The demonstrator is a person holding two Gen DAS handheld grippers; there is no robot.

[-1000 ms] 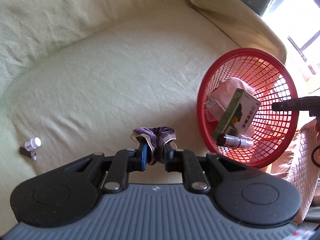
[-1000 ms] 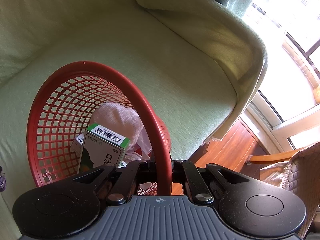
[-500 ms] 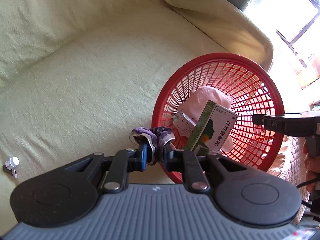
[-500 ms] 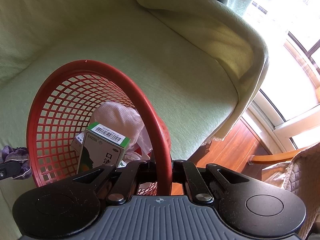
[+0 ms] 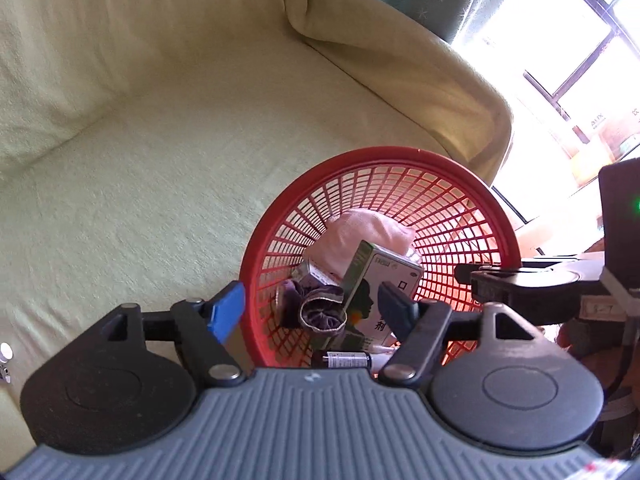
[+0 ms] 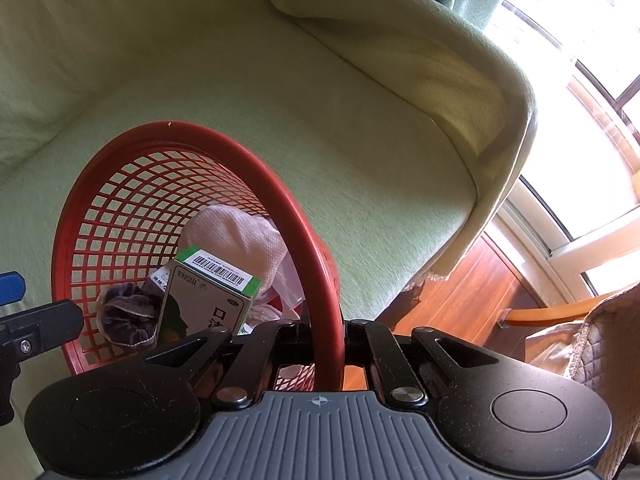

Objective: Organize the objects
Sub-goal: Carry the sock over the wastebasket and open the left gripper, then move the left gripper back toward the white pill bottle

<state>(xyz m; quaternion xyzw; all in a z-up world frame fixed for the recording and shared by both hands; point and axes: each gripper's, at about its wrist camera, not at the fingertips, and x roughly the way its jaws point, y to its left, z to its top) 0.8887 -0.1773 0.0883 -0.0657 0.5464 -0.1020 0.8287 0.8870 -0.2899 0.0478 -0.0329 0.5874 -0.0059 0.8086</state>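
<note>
A red mesh basket (image 5: 472,196) (image 6: 120,152) stands tilted on a pale green sofa. My right gripper (image 6: 324,328) is shut on the basket's rim and holds it tipped. Inside lie a purple scrunchie (image 5: 320,308) (image 6: 124,316), a green and white box (image 5: 380,276) (image 6: 208,292), a pink cloth (image 5: 360,232) (image 6: 236,236) and a small dark tube (image 5: 344,358). My left gripper (image 5: 312,312) hangs over the basket's near rim, its jaws opening. The scrunchie lies loose between and beyond the blue pads (image 5: 226,310), touching neither.
A small white object (image 5: 5,354) lies on the sofa seat at the far left edge. The sofa arm (image 6: 460,80) rises at the right, with wooden floor (image 6: 452,292) and a bright window beyond. A quilted cushion (image 6: 600,344) sits at the lower right.
My left gripper moved right over the basket carrying the scrunchie, then its jaws spread and the scrunchie dropped into the basket. The right gripper kept its hold on the rim.
</note>
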